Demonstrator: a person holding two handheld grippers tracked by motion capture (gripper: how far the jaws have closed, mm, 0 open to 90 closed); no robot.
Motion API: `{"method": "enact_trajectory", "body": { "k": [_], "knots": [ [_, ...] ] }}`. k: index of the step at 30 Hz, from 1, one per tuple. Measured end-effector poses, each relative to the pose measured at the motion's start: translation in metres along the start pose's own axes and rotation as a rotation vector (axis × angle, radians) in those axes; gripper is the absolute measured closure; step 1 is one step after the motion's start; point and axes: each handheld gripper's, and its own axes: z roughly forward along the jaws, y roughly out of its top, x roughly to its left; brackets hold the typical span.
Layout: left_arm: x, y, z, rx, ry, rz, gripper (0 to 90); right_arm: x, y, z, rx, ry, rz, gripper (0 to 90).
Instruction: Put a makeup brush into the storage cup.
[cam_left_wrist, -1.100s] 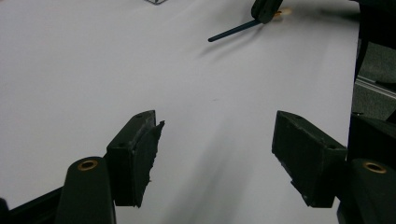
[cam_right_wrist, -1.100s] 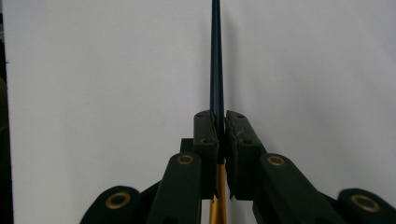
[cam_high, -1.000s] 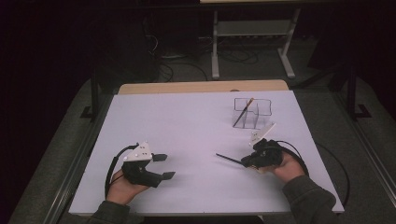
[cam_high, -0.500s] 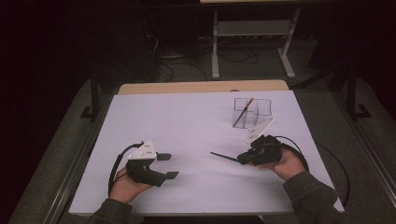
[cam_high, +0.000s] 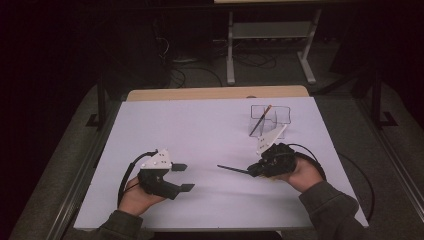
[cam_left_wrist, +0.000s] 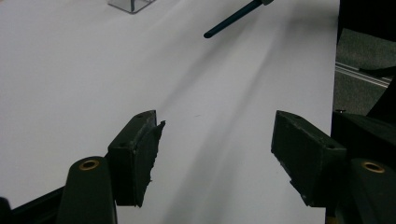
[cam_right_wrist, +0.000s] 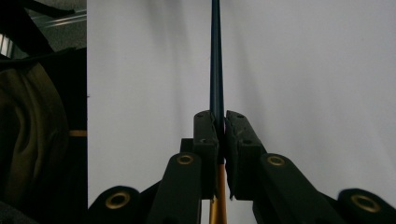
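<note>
**A thin stick pinched at one end, over a bare white table**

The room is dark all round, with metal stand legs and cables on the floor behind; the only bright thing is the white table (cam_high: 210, 130). From the high view, a clear box (cam_high: 270, 119) stands toward the far right with a pencil-like stick (cam_high: 260, 120) leaning in it. The right gripper (cam_high: 256, 170) hovers near the front right, clamped on a dark stick (cam_high: 232, 169) that juts out toward the table's middle. The left gripper (cam_high: 185, 176) sits at the front left, jaws spread, nothing between them.

In the left gripper view, its jaws stand wide apart over bare table, touching nothing I can see. The dark stick's tip (cam_left_wrist: 231, 18) pokes in at the top, well apart from them, and a corner of the clear box (cam_left_wrist: 130, 4) shows beyond.

In the right gripper view, the jaws are shut tight on the dark stick (cam_right_wrist: 216, 60), which runs straight ahead; a yellowish length (cam_right_wrist: 217, 200) shows below the pads.

My worry: the grip looks to be near one end, so the long free length could swivel or slip in the pads. If it is bound for the box, a tilted tip could knock the rim or the leaning stick.
</note>
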Motion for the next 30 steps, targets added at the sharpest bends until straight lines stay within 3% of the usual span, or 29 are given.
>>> {"method": "enact_trajectory", "body": {
  "k": [10,30],
  "knots": [
    [-0.004,0.011,-0.009,-0.007,0.003,0.012,31.4,0.008,0.012,-0.006,-0.003,0.011,-0.029,82.8],
    [-0.007,0.037,-0.011,0.008,-0.002,0.056,31.4,0.014,0.046,-0.026,0.010,0.000,-0.092,82.8]
  ]
}}
